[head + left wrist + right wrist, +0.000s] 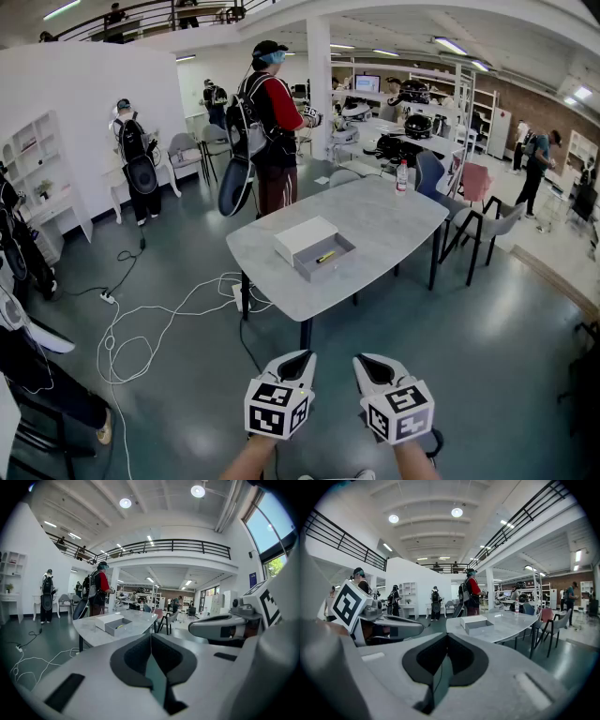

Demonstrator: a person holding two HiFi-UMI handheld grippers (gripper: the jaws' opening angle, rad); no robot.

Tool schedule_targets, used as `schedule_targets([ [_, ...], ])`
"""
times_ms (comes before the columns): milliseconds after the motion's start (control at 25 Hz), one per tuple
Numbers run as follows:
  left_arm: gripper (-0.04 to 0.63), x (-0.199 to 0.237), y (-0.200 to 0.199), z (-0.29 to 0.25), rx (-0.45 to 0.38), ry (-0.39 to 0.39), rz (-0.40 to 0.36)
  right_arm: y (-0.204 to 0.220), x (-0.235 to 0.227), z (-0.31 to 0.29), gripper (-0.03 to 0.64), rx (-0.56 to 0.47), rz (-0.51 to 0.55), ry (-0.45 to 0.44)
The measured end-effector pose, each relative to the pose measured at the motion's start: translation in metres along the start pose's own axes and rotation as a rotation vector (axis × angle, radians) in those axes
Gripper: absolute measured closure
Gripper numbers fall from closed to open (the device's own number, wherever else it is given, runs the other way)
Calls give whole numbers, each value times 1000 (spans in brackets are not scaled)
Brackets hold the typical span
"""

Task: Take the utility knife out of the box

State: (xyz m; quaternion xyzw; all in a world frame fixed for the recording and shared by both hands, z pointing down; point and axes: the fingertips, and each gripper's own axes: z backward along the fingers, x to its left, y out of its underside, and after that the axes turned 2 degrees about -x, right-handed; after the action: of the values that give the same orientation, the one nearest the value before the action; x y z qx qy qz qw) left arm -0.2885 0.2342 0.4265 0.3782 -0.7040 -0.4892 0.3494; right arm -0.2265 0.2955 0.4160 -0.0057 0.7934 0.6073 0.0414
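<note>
A grey open box (323, 257) lies on the grey table (394, 220) with its white lid (305, 238) beside it. Inside lies a yellow utility knife (325, 256). Both grippers are held low, well short of the table. My left gripper (296, 360) and right gripper (373, 364) point toward the table, side by side, jaws closed together with nothing between them. The left gripper view shows the box (117, 626) and the knife (119, 626) far off. The box (480, 625) also appears distant in the right gripper view.
A water bottle (401, 176) stands at the table's far end. Chairs (492, 225) sit to the table's right. White cables (141, 323) trail over the floor at left. A person in red (272, 127) stands behind the table; others stand farther back.
</note>
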Motion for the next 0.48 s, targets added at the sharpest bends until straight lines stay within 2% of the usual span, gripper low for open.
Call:
schedule_targets([
  [480, 580, 30, 10, 2, 11, 11, 10, 4, 14, -22, 612, -9, -45, 0],
])
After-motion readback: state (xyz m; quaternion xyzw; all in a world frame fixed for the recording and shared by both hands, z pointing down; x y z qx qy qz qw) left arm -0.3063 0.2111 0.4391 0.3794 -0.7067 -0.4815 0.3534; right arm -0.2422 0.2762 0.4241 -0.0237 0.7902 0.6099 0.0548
